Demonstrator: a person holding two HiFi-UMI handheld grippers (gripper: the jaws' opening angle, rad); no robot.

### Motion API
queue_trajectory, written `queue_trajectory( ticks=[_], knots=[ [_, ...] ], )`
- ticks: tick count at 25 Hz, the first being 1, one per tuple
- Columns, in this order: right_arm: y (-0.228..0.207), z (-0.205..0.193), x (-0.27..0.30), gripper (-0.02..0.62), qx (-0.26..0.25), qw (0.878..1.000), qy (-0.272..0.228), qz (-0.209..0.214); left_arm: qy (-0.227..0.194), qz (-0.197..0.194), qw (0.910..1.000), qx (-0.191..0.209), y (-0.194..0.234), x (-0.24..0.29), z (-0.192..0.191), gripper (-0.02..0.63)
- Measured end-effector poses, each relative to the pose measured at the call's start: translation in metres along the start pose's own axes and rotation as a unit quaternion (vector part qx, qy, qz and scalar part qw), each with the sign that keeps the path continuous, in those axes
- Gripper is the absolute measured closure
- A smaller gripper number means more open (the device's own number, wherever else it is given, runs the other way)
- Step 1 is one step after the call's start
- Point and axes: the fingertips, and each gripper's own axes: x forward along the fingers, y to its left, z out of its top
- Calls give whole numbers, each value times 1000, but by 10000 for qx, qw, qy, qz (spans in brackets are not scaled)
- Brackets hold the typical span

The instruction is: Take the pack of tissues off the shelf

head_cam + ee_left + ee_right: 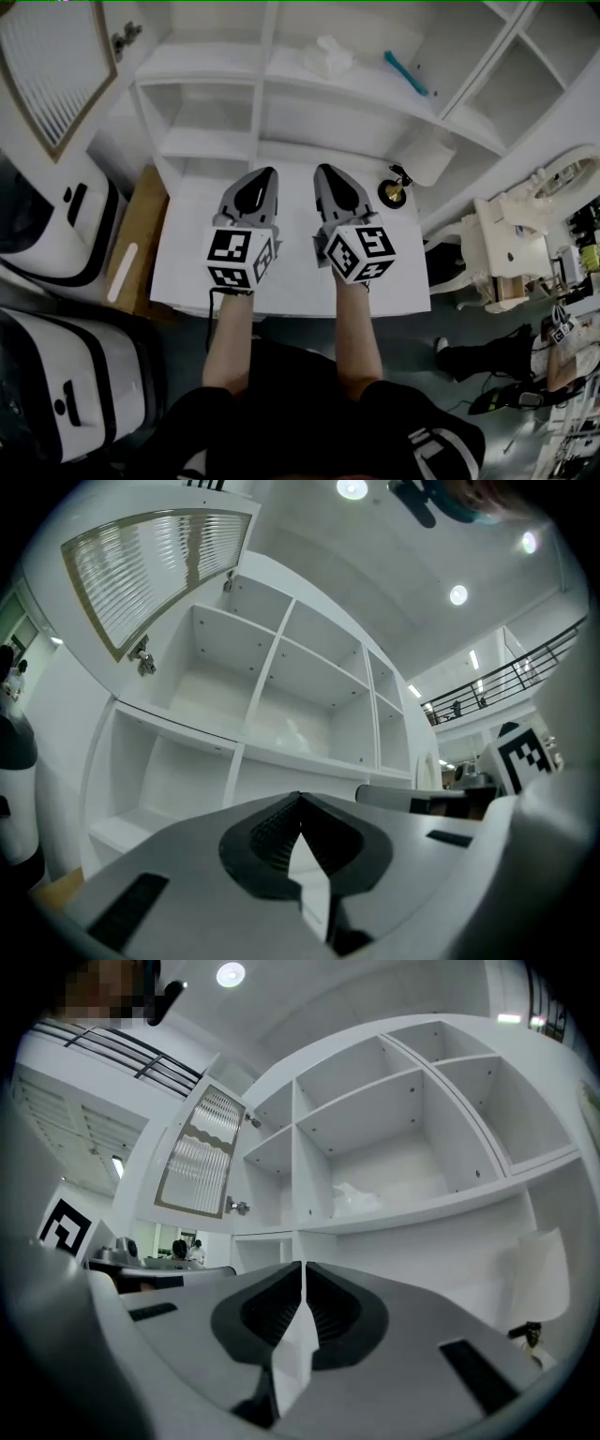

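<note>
White shelf unit (202, 64) sits dead ahead of both grippers. I read the left gripper (269, 172) as clenched, tips meeting with nothing between them. The right gripper (324, 170) is likewise clenched and empty. The pack of tissues (333, 56) sits on a shelf board above and beyond the right gripper, well apart from it. A teal item (405, 72) lies further right on the same board.

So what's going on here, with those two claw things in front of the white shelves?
A person holds a gripper in each hand, side by side, in front of the white shelves. The left gripper and the right gripper are both shut and empty. The pack of tissues lies on a shelf beyond them, and neither gripper is touching it.
</note>
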Motion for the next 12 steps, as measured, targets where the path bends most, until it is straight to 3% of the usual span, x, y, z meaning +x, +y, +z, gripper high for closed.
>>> queue_trajectory(
  ticks=[12],
  knots=[
    [-4, 61, 41, 575, -743, 9960, -488, 128, -318, -148, 9994, -77, 23, 21, 22, 597]
  ],
)
